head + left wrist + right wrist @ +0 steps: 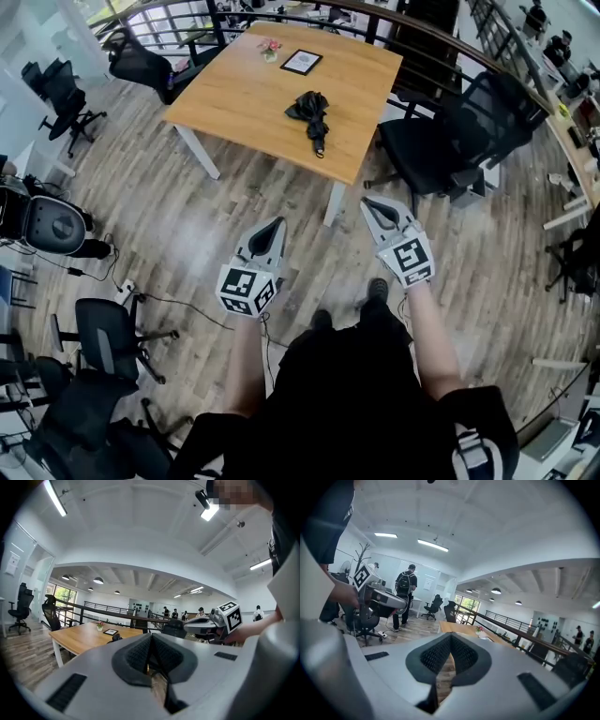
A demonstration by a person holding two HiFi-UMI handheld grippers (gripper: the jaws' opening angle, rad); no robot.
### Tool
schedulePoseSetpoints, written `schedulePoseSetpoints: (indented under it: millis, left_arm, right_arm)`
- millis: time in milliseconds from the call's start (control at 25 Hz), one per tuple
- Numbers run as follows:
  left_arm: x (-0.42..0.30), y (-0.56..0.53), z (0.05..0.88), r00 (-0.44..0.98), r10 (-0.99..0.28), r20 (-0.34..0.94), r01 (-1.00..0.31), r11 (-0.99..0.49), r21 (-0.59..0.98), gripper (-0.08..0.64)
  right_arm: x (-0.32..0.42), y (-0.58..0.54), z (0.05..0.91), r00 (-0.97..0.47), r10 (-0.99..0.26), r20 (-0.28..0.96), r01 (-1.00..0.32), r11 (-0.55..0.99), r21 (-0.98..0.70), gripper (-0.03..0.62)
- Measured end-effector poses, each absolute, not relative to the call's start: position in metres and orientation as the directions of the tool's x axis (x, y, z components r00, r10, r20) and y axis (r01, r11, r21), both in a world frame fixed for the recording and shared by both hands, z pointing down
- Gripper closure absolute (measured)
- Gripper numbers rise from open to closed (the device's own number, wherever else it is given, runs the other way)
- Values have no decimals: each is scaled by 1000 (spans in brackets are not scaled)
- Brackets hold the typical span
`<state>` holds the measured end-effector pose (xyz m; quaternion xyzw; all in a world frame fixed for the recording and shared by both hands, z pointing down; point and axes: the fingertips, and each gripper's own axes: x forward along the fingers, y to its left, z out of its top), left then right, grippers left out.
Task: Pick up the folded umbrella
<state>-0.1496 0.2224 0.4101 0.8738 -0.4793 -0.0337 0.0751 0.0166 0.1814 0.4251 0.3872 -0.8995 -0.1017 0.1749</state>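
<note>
Both claws are clenched with nothing in either: left gripper (pixel 274 225) and right gripper (pixel 370 202) have jaws pressed together, pads meeting (each gripper view confirms it, only floor and table past the tips). Folded umbrella (pixel 312 114) lies flat on the wooden table (pixel 234 98), on the half nearer the person and close to the table's near edge, its narrow end pointing at that edge. Nothing touches it. Both grippers hang over the plank floor (pixel 169 234) short of the table, well apart from the umbrella. The right one is near the table's near corner leg (pixel 332 202), the left one further out from the table. On the table's far side are a black picture frame (pixel 301 62) and a small flower pot (pixel 270 49) beside it. A black office chair (pixel 450 141) stands at the table's right side.
</note>
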Motion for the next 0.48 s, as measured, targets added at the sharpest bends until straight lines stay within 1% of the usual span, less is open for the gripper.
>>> schedulePoseSetpoints:
  millis: [280, 400, 480]
  left_arm:
    - [-133, 223, 407, 546, -837, 14, -830, -539, 145, 538]
    - [-130, 224, 410, 544, -839, 20, -832, -537, 140, 538]
    - [-126, 222, 411, 545, -838, 27, -832, -537, 137, 538]
  right_arm:
    - [29, 184, 428, -653, -727, 211, -668, 685, 291, 584]
    - [32, 189, 433, -658, -716, 234, -658, 698, 282, 584]
    - [36, 186, 434, -658, -722, 216, -664, 691, 286, 584]
